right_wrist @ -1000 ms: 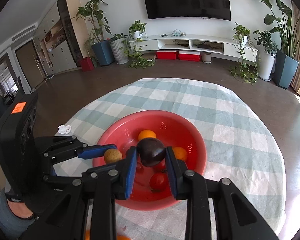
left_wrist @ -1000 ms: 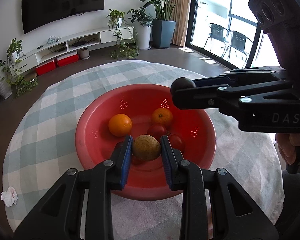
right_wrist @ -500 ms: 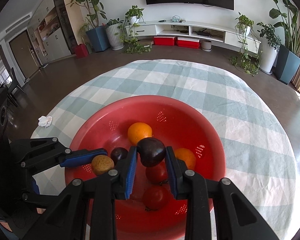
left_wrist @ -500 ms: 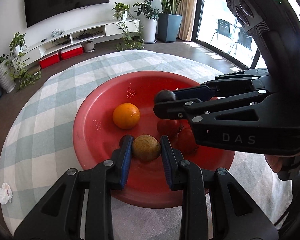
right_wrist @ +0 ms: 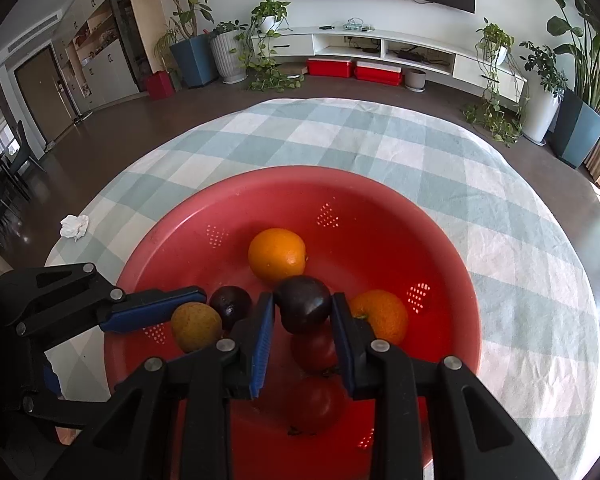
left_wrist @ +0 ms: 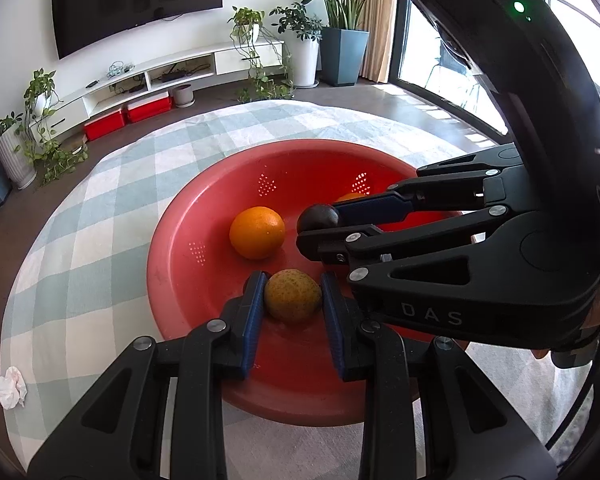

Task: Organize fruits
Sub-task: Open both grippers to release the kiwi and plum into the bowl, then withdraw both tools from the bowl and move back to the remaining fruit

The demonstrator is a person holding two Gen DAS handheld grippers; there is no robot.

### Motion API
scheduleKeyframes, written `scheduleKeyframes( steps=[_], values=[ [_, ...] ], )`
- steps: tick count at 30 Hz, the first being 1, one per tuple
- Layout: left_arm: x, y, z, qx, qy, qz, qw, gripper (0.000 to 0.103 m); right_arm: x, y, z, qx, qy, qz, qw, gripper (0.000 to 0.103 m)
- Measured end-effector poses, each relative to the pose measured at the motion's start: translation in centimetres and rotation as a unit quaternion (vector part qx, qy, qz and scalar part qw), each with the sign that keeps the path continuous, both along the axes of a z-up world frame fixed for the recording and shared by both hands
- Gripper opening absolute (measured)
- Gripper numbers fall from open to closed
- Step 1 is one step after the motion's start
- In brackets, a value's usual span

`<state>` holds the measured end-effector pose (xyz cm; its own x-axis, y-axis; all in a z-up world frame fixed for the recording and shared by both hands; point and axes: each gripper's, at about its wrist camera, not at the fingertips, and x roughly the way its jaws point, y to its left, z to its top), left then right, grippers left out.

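Note:
A red perforated bowl [left_wrist: 180, 248] [right_wrist: 380, 208] sits on the checked tablecloth. My left gripper [left_wrist: 293, 298] is shut on a speckled yellow-brown fruit [left_wrist: 293, 295] [right_wrist: 196, 326], low over the bowl's near left part. My right gripper [right_wrist: 303, 312] is shut on a dark purple plum [right_wrist: 304, 308] [left_wrist: 317, 218] just above the fruit in the bowl. In the bowl lie a large orange [left_wrist: 257, 232] [right_wrist: 277, 255], a smaller orange [right_wrist: 380, 314], a second dark plum [right_wrist: 230, 306] and two red tomatoes [right_wrist: 314, 350], partly hidden behind my fingers.
A crumpled white tissue [left_wrist: 10, 386] [right_wrist: 75, 226] lies on the cloth [right_wrist: 340, 136] near the table's left edge. The round table drops off to a dark floor all around. Beyond it stand a TV shelf [right_wrist: 380, 46] and potted plants.
Both grippers have sunk closer to the bowl, each still clamping its fruit. The right gripper has swung in over the bowl's right half in the left wrist view.

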<state>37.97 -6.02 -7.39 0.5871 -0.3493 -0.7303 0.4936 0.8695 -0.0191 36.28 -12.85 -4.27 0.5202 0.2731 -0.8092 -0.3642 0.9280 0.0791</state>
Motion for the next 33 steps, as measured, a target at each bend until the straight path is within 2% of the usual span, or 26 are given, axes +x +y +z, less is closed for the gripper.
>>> scheduleKeyframes(
  steps=[3, 8, 15, 17, 22, 24, 25, 29, 32, 33],
  values=[
    [0.0, -0.1, -0.1, 0.003, -0.003, 0.0, 1.0, 0.027, 0.0, 0.0, 0.0, 0.0, 0.001, 0.0, 1.0, 0.032],
    [-0.1, -0.4, -0.2, 0.015, -0.014, -0.004, 0.9998, 0.034, 0.0, -0.1, -0.3, 0.0, 0.005, 0.0, 1.0, 0.033],
    [-0.3, -0.2, -0.1, 0.011, -0.017, -0.003, 0.9998, 0.039, -0.2, -0.2, -0.4, 0.0, 0.004, 0.001, 1.0, 0.034],
    [-0.4, -0.1, 0.0, 0.011, -0.02, 0.0, 0.9997, 0.044, -0.3, -0.3, -0.1, -0.001, 0.003, 0.0, 1.0, 0.035],
    [-0.7, 0.7, 0.6, -0.005, -0.028, 0.008, 0.9996, 0.07, -1.6, -0.9, 0.9, 0.001, -0.01, -0.007, 1.0, 0.04],
    [-1.2, 0.9, 1.0, -0.01, -0.038, 0.011, 0.9992, 0.074, -2.5, -1.4, 1.7, 0.008, -0.021, -0.016, 1.0, 0.055],
    [-1.5, 1.1, 1.2, -0.015, -0.041, 0.011, 0.999, 0.075, -3.1, -1.7, 2.2, 0.013, -0.029, -0.019, 0.999, 0.058],
    [-2.5, 1.9, 2.3, -0.033, -0.055, 0.015, 0.9978, 0.087, -5.5, -2.9, 3.8, 0.031, -0.048, -0.031, 0.998, 0.06],
    [-3.4, 2.7, 3.0, -0.043, -0.061, 0.02, 0.9971, 0.09, -7.8, -3.9, 4.5, 0.049, -0.056, -0.041, 0.996, 0.064],
    [-3.8, 2.9, 3.2, -0.044, -0.062, 0.022, 0.9969, 0.096, -8.7, -4.3, 4.7, 0.054, -0.059, -0.044, 0.996, 0.065]
  ],
)
